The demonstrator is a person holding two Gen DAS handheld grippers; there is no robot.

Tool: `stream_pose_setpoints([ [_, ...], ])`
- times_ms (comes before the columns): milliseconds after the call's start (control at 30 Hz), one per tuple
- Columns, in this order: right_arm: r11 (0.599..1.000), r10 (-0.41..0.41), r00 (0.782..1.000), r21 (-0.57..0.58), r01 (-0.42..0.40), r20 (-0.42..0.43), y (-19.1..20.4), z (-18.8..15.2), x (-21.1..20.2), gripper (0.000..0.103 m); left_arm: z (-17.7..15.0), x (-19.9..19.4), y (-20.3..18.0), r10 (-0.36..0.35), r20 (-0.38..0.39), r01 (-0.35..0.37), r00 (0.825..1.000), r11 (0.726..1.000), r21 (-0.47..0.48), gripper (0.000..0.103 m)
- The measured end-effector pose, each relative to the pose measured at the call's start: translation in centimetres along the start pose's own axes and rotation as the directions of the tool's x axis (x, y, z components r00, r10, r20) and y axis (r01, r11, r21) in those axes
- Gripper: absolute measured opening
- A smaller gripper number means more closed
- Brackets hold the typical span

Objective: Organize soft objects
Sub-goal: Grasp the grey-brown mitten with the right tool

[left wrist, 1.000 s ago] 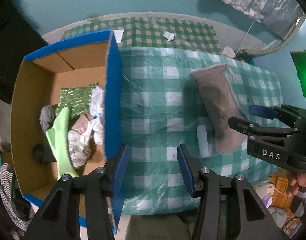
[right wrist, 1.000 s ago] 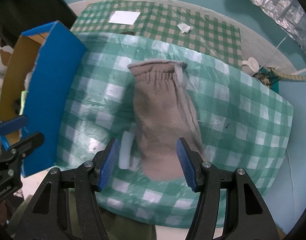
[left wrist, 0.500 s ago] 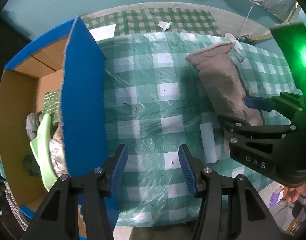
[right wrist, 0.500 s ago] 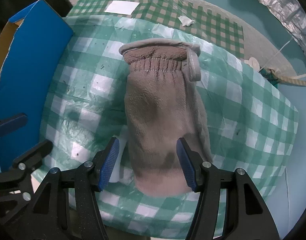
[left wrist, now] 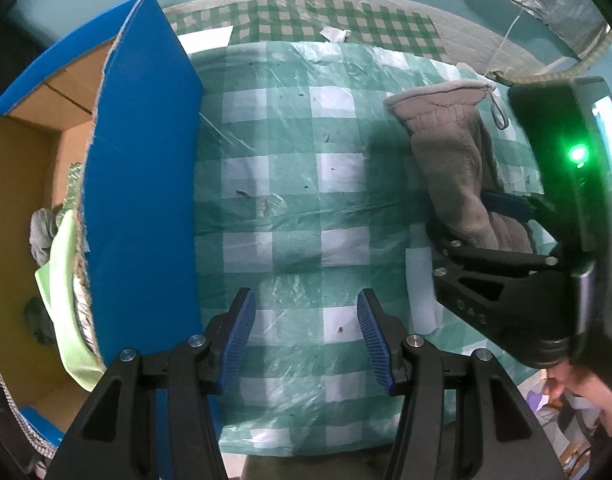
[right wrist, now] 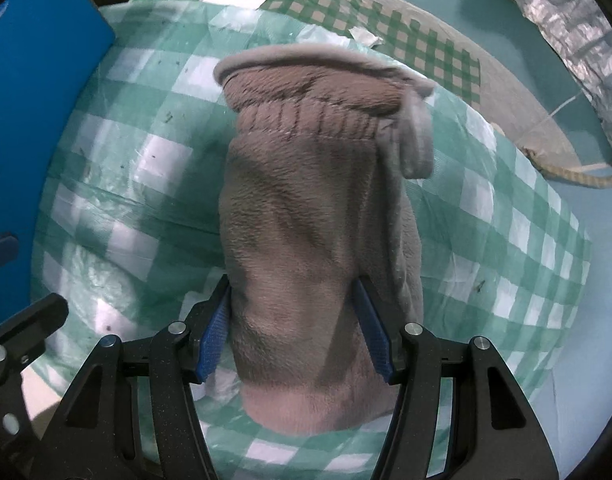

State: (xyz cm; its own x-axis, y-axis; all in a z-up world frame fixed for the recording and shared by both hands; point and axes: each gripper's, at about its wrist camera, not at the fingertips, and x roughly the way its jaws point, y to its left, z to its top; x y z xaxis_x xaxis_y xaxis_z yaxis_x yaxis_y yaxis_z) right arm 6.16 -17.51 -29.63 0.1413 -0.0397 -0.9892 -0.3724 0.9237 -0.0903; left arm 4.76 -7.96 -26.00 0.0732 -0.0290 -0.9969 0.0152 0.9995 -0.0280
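A grey-brown fleece mitten [right wrist: 314, 200] lies flat on the green-checked tablecloth [left wrist: 290, 160], cuff away from me. My right gripper [right wrist: 292, 288] points down and straddles the mitten's lower half, open, with its blue pads [right wrist: 216, 320] right at the fabric's two sides. In the left wrist view the mitten [left wrist: 450, 152] lies at the right with the right gripper [left wrist: 478, 224] on it. My left gripper [left wrist: 302, 332] hangs open over bare tablecloth with nothing between its fingers. A blue cardboard box [left wrist: 142, 160] stands to the left.
Inside the box lie a light green cloth [left wrist: 62, 280], a grey cloth [left wrist: 42, 232] and other soft pieces. A white strip [left wrist: 420, 292] lies on the cloth beside the mitten. A person's head [left wrist: 602, 340] shows at the lower right. A checked mat [left wrist: 306, 16] covers the floor beyond.
Both grippers have sunk toward the table. The right one came down around the mitten's lower half. The left one shifted from over the box's wall to over the tablecloth.
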Motion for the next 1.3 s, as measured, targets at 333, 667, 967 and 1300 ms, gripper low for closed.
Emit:
stream_pose_setpoints([
  [333,0.996,0.042,0.999,0.079,-0.041,-0.009,-2.7,-0.1,-0.8,0.018,-0.2,0.8,-0.9,-0.035,-0.033,0.034,0.999,0.999,-0.019,0.054],
  [667,0.976,0.122,0.992,0.181,-0.123,0.017,-6.9,-2.4,-2.3,0.017,0.3,2.3,-3.4,-0.064,-0.075,0.066,0.995,0.998,0.022,0.054],
  [967,0.961,0.153,0.988,0.228,-0.155,0.028,-8.0,-5.6,-3.0,0.017,1.1,3.9,-5.6,-0.096,-0.114,0.099,0.989,0.995,0.026,0.054],
  [1300,0.947,0.192,0.98,0.255,-0.197,0.044,-9.0,-7.6,-3.6,0.017,2.6,6.4,-8.4,-0.107,-0.159,0.11,0.981,0.994,0.012,0.054],
])
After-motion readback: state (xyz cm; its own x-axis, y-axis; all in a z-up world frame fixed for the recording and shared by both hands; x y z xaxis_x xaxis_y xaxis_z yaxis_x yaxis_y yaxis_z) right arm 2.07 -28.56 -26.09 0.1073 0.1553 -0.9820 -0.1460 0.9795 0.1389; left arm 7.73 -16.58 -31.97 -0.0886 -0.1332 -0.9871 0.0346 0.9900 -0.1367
